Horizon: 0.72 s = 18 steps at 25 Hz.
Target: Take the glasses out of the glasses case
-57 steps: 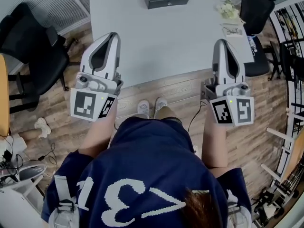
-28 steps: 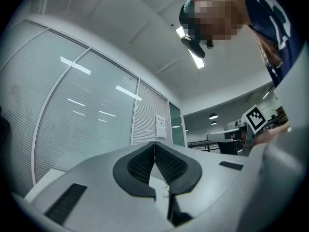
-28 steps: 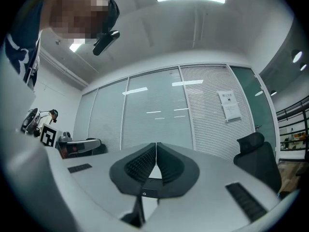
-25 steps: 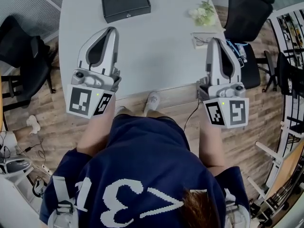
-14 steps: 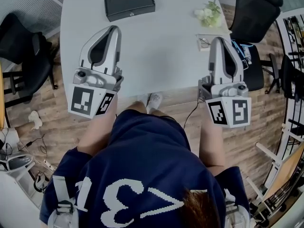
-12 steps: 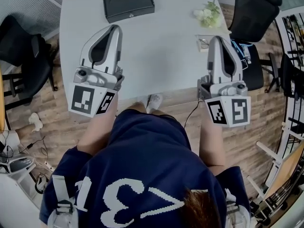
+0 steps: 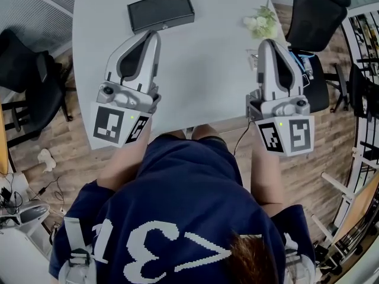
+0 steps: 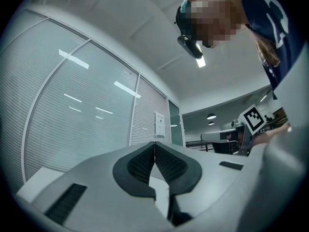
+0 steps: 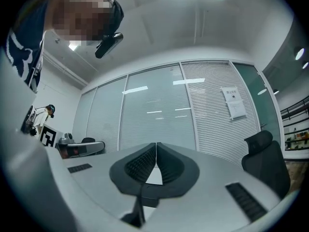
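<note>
Head view: glasses case [image 7: 161, 9] lies closed on the worktop [image 7: 201, 76], ahead. Left gripper [image 7: 151, 37] and right gripper [image 7: 267, 43] jaws are clenched, empty; reaching so risks shoving it.

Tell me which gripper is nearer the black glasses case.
Left. The left gripper is just short of the glasses case; the right gripper is well off to its right.
</note>
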### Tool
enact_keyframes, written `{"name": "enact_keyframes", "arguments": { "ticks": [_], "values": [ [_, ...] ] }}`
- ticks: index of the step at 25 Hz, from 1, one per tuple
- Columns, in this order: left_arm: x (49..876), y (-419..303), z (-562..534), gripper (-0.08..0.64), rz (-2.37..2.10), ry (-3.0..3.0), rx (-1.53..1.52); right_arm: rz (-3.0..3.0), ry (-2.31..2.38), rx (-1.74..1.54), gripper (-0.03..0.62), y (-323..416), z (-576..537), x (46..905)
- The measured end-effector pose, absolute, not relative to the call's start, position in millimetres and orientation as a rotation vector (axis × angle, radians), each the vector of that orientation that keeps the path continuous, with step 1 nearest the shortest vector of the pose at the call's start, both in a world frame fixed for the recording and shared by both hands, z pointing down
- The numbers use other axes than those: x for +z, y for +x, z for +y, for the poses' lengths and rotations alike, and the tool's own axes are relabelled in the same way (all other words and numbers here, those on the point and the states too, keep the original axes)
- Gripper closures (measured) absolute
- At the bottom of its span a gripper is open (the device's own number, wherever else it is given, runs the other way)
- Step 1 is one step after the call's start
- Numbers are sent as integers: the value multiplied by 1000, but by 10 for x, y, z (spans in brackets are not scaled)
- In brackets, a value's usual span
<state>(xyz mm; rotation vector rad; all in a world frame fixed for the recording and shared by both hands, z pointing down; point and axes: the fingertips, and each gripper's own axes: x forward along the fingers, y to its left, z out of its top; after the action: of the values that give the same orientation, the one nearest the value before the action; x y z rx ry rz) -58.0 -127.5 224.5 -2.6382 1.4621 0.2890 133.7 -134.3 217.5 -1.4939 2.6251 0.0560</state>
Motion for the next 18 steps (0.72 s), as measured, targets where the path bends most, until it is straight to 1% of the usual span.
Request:
{"name": "enact_keyframes", "arguments": {
  "ticks": [8, 18],
  "values": [
    [2360, -390, -1471, 543, 1512, -2649, 256, 2646, -1489, 37, 566, 1564, -1581, 2215],
    [2549, 429, -1769, 543, 1405, -2752, 236, 2670, -1590, 22, 566, 2324, -1775, 2398]
  ]
}}
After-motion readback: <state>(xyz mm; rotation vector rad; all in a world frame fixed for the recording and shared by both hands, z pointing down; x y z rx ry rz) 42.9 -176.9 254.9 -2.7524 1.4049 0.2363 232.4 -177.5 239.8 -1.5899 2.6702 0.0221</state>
